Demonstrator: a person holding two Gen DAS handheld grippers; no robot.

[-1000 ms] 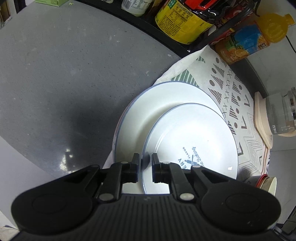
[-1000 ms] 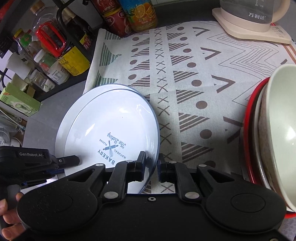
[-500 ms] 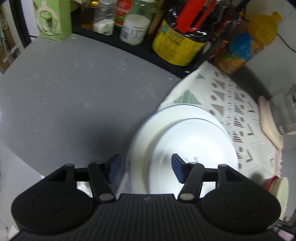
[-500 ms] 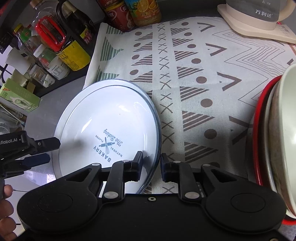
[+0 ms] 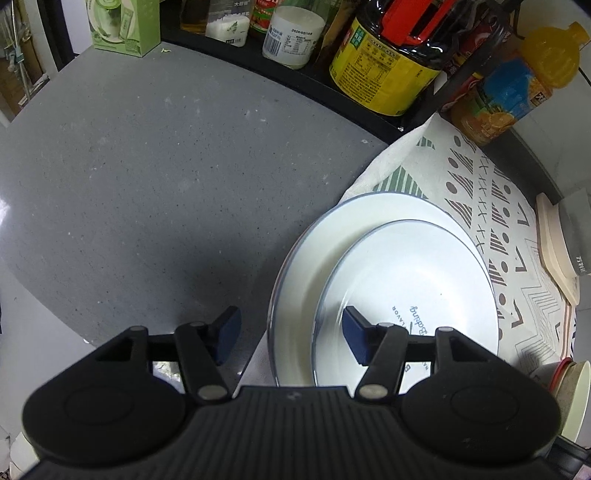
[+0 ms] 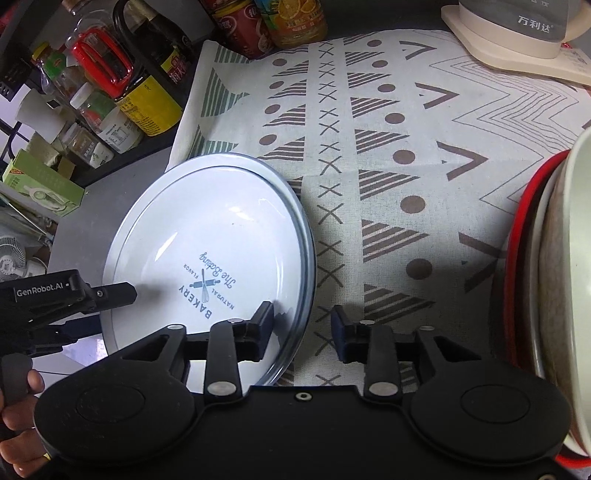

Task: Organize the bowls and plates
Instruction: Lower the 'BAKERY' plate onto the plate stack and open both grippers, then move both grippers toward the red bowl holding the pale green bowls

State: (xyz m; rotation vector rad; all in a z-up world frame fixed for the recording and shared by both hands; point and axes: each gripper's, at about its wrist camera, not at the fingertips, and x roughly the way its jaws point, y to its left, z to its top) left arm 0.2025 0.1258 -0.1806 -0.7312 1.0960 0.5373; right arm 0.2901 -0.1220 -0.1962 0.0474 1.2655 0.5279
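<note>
small plate (image 5: 424, 280) nested in large plate (image 5: 317, 266); left gripper (image 5: 290, 338), right gripper (image 6: 302, 330) released.

from my right wrist cam the stacked bowls (image 6: 554, 295) run off the right edge, so i can't count them or see inside. the kettle (image 6: 517, 26) is chopped at the top, only its base and lower body show. the smaller plate (image 6: 207, 251) covers most of the larger plate (image 6: 308, 236), just a rim sliver peeks out. my own gripper body hides both plates' near edges. on the left wrist cam the bottle labels (image 5: 380, 62) are too small to read.
</note>
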